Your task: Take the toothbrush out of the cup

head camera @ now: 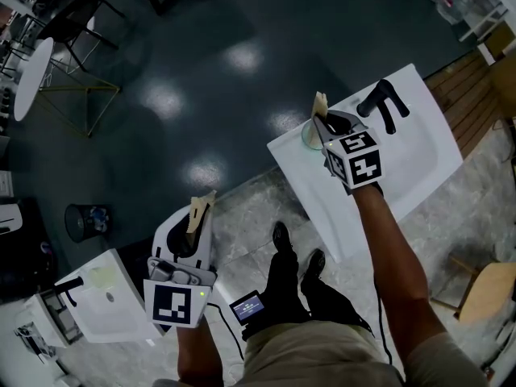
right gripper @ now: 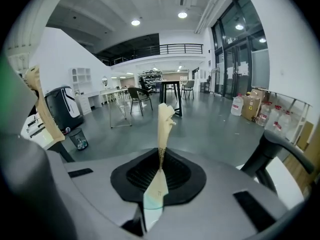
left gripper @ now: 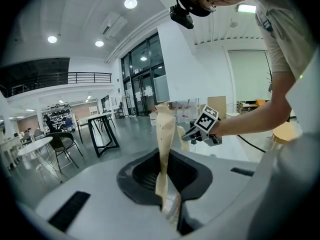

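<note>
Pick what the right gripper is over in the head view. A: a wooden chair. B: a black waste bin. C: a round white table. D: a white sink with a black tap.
D: the right gripper hangs above the white sink, close to its black tap and a pale cup at the sink's edge.

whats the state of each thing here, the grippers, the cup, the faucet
cup: upright at the edge of the sink; toothbrush not made out in it
faucet: no water seen running
left gripper: shut, empty, held away from the sink
right gripper: shut, nothing seen between its jaws, over the cup
</note>
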Tool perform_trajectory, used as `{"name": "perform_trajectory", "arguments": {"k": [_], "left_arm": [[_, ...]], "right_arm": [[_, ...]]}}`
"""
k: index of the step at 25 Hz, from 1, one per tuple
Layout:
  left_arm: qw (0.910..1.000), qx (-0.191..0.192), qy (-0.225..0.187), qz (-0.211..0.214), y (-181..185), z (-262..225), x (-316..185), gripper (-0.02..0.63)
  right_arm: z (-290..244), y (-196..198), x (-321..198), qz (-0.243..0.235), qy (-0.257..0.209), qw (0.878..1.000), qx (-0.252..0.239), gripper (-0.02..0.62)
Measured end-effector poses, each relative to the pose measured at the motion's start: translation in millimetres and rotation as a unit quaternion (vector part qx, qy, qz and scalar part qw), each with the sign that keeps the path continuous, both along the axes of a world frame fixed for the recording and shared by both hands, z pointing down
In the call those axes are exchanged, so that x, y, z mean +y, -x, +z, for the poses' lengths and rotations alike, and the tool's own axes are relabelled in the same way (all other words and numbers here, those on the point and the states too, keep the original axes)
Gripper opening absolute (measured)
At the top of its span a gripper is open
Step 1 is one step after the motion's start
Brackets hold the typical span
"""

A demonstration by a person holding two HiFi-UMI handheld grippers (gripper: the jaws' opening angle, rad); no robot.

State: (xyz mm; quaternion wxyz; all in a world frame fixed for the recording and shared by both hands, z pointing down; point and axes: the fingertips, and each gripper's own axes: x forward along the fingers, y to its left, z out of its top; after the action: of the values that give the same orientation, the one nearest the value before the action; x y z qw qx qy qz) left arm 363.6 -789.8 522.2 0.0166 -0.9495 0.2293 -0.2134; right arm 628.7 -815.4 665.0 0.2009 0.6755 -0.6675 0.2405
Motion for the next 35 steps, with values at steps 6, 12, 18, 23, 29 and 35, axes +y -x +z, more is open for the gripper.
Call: {"name": "perform_trajectory", "arguments": {"k": [6, 12, 18, 23, 29, 35], "left_arm": [[1.0000, 0.002, -0.009, -0.003, 8, -16, 6, 0.031], [0.9994, 0.015, -0.032, -0.006, 16, -40, 22, 0.031], [0.9983, 0.036, -0.044, -0.010, 28, -79, 45, 0.031], [0.9971, 0.039, -0.065, -0.009, 36, -117, 85, 0.031], [0.9926, 0.058, -0.106, -0.008, 64, -164, 117, 0.031], [0.9863, 0.085, -0.141, -0.012, 93, -198, 150, 0.031]], "right_arm": [[-31, 5, 9, 0.009, -0.028, 1.000, 0.003, 0.021], [-76, 9, 31, 0.014, -0.071, 0.997, 0.006, 0.020], [-148, 23, 67, 0.011, -0.122, 0.992, 0.013, 0.019], [-222, 44, 124, -0.011, -0.169, 0.985, 0.023, 0.018], [-300, 94, 179, -0.038, -0.228, 0.972, 0.042, 0.018], [-346, 143, 228, -0.071, -0.263, 0.961, 0.055, 0.018]]}}
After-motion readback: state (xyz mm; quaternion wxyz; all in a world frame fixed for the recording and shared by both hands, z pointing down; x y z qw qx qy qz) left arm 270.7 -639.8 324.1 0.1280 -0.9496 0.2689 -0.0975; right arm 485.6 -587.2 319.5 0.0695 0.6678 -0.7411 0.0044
